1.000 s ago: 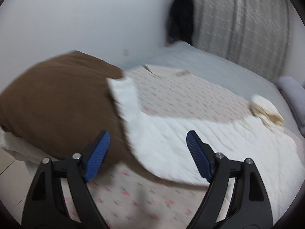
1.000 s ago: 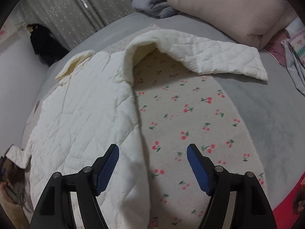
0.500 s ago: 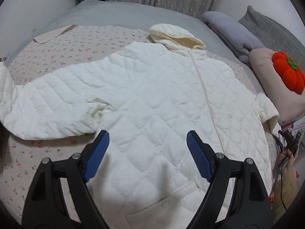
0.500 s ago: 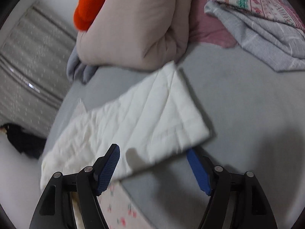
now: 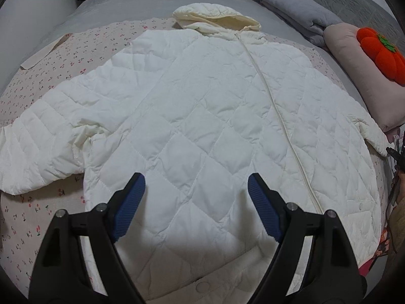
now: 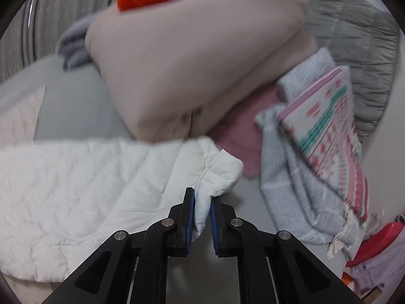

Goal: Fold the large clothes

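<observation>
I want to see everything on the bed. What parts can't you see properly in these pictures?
- Jacket hem, left wrist view: cut off by the bottom edge and left gripper.
- Folded patterned cloth, right wrist view: blurred.
- Cuff end, right wrist view: hidden between the closing right gripper fingers.

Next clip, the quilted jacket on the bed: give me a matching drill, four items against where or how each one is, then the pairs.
Items
1. white quilted jacket
2. hood
3. right gripper
4. orange plush

States
A. closing on the sleeve cuff
B. on top of the beige cushion
C. spread flat, zipper side up, on the cherry-print sheet
D. bunched at the jacket's far end

Pairs: 1-C, 2-D, 3-A, 4-B
</observation>
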Available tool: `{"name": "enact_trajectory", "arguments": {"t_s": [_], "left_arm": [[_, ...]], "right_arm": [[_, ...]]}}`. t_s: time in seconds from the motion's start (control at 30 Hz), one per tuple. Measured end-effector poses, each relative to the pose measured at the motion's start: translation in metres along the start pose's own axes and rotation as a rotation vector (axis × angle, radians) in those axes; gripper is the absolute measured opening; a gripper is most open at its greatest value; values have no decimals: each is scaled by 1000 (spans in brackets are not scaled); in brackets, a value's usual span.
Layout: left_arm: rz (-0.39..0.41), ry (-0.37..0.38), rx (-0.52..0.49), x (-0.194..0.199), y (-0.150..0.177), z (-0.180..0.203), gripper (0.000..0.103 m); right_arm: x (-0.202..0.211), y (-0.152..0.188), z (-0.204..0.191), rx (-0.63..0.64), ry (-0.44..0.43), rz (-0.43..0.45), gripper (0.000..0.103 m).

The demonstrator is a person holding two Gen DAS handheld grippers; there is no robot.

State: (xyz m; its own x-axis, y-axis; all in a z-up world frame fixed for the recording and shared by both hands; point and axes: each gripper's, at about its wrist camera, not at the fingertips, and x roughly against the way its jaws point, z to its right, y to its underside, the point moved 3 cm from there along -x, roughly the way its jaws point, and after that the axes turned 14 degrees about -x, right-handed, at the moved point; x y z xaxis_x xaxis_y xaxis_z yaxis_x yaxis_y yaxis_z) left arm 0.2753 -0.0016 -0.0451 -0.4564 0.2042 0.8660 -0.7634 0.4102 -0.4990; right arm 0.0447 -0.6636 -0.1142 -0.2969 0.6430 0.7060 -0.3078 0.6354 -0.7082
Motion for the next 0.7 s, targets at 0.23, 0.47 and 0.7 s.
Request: {"name": "enact_trajectory", "arguments": {"t_s": [0.23, 0.47, 0.7], "left_arm": [[7, 2, 12, 17, 3, -22, 83], [19, 32, 67, 22, -15, -36, 83], [78, 9, 80, -17, -20, -40, 84]], "right_arm": [[46, 15, 14, -104, -169, 27, 78], [111, 4, -31, -84, -387, -14, 79], [143, 38, -126, 40, -613, -111, 81]]}}
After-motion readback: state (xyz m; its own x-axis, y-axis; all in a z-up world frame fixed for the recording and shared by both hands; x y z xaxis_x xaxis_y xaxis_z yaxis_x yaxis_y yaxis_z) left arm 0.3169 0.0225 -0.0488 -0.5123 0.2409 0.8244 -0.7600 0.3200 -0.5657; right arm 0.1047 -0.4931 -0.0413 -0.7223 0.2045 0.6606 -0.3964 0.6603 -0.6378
